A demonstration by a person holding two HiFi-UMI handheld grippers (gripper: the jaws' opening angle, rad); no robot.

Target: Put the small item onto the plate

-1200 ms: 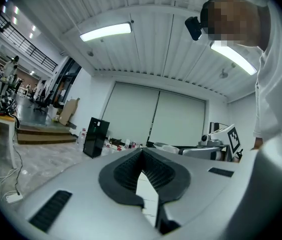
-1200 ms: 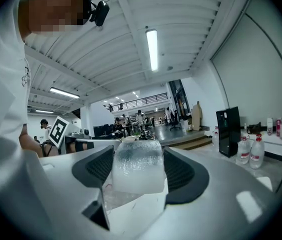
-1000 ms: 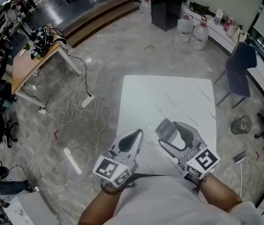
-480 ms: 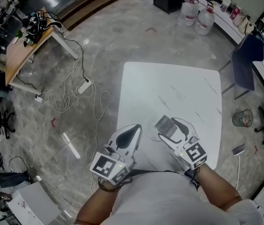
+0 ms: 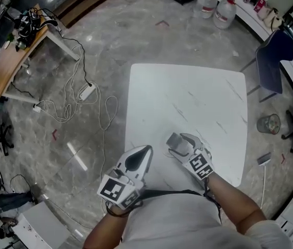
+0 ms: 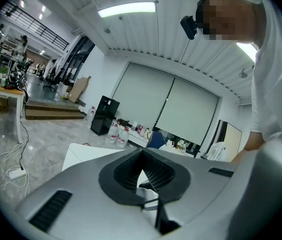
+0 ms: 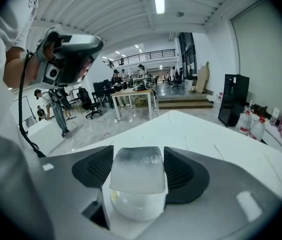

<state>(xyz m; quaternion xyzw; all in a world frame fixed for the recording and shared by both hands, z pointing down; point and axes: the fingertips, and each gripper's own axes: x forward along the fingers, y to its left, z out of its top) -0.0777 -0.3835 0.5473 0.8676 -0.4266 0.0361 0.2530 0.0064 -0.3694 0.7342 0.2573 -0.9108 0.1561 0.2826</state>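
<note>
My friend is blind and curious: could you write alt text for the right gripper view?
The right gripper clamps a small translucent block between its two jaws, close up. Beyond lies a white table, with the left gripper at upper left.

Open tabletop (image 5: 188,97) spreads beyond the right gripper (image 5: 176,139).

The person wore a white shirt (image 5: 180,224). The grey plastic left tongs (image 5: 146,151) and right tongs (image 5: 178,140) each carried black-and-white marker cubes (image 5: 112,190).
</note>
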